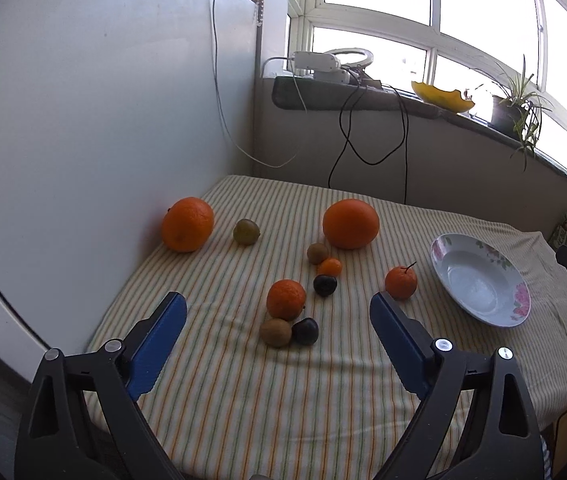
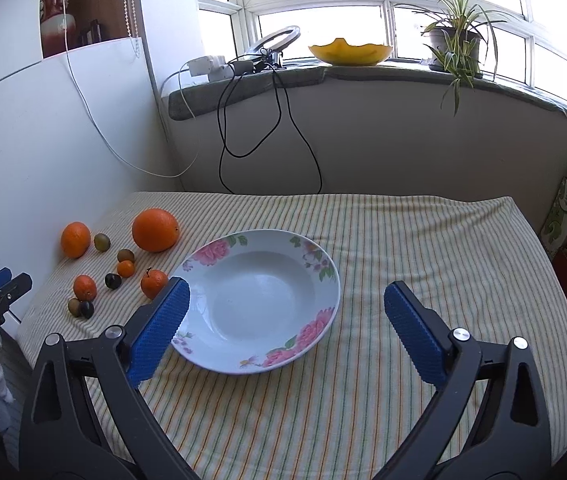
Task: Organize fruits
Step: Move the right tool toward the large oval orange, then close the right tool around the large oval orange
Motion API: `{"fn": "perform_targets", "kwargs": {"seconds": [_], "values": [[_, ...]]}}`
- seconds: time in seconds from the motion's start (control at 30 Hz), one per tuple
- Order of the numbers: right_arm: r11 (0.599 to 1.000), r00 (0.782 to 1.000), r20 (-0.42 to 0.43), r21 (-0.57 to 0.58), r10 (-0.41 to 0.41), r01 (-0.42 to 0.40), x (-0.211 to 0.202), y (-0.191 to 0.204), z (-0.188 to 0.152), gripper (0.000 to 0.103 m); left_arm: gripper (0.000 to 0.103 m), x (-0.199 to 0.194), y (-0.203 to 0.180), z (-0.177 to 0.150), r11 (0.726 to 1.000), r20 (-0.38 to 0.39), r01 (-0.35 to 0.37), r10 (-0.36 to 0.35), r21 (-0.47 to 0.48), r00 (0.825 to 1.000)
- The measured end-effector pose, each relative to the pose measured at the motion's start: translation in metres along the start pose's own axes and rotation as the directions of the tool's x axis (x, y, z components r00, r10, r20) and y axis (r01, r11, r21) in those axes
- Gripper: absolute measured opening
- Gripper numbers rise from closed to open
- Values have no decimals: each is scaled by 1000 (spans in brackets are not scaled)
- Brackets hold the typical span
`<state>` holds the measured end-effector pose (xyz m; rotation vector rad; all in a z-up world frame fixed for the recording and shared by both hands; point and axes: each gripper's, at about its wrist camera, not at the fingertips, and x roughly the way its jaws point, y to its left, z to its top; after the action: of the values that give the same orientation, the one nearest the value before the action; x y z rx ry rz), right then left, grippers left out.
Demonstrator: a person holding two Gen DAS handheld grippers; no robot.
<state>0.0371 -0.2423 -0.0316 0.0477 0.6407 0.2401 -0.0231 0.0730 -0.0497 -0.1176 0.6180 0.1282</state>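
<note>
Both grippers hang wide and hold nothing: the left gripper (image 1: pixel 278 306) above a tangerine (image 1: pixel 285 299), kiwi (image 1: pixel 275 332) and plum (image 1: pixel 305 331) on the striped tabletop (image 2: pixel 403 240), the right gripper (image 2: pixel 286 300) over the flowered plate (image 2: pixel 323 276).

Empty white ceramic plate with pink floral rim (image 2: pixel 325 280), flat on striped tablecloth, mid-table toward the right edge. Two large oranges (image 1: pixel 350 223) (image 1: pixel 187 224) near the back-left corner. Smaller tangerines (image 1: pixel 285 299), one stemmed (image 1: pixel 401 282) just beside the plate. Brown kiwis (image 1: pixel 275 332), dark plums (image 1: pixel 305 331), clustered left of centre, several touching.
</note>
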Motion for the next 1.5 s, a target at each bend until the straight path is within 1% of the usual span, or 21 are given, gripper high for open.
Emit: {"fn": "perform_targets", "kwargs": {"seconds": [0.07,0.27,0.4,0.57,0.73,0.83,0.9,1.03,1.17,1.2,1.33,1.43,1.5], "values": [[1000,1000,-3,-11,16,-16,2,4,2,100,87,2,5,-2,1000,-12,-4,4,-9,1000],[996,999,-9,-74,44,-44,15,21,14,100,87,9,12,-3,999,-27,-1,0,-36,1000],[989,994,-43,-109,96,-100,31,34,24,100,87,20,15,0,999,-42,14,-16,-44,999],[975,987,-92,-168,129,-143,55,52,38,100,89,31,16,7,999,-50,25,-27,-45,998],[958,969,-159,-189,188,-217,84,64,50,100,89,47,15,19,997,-63,65,-68,-39,996],[952,959,-202,-191,200,-239,104,71,56,100,89,58,11,26,995,-73,99,-101,-25,992],[945,945,-235,-180,228,-273,116,74,59,100,89,66,7,31,994,-81,112,-113,-16,990],[941,918,-296,-132,264,-313,142,77,66,100,89,82,0,43,985,-105,173,-174,-18,979],[932,884,-350,-74,309,-355,165,79,72,100,89,102,-10,53,971,-155,240,-239,-11,959],[929,874,-366,-56,321,-365,171,81,74,100,89,107,-13,55,968,-168,249,-247,-9,954],[912,819,-418,61,393,-406,195,81,81,100,89,128,-20,63,957,-214,291,-289,-21,933],[902,791,-441,134,425,-410,213,82,86,100,89,142,-21,69,941,-238,330,-337,-68,911],[895,773,-456,161,441,-416,223,84,88,100,89,150,-23,71,937,-246,341,-350,-80,904]]}}
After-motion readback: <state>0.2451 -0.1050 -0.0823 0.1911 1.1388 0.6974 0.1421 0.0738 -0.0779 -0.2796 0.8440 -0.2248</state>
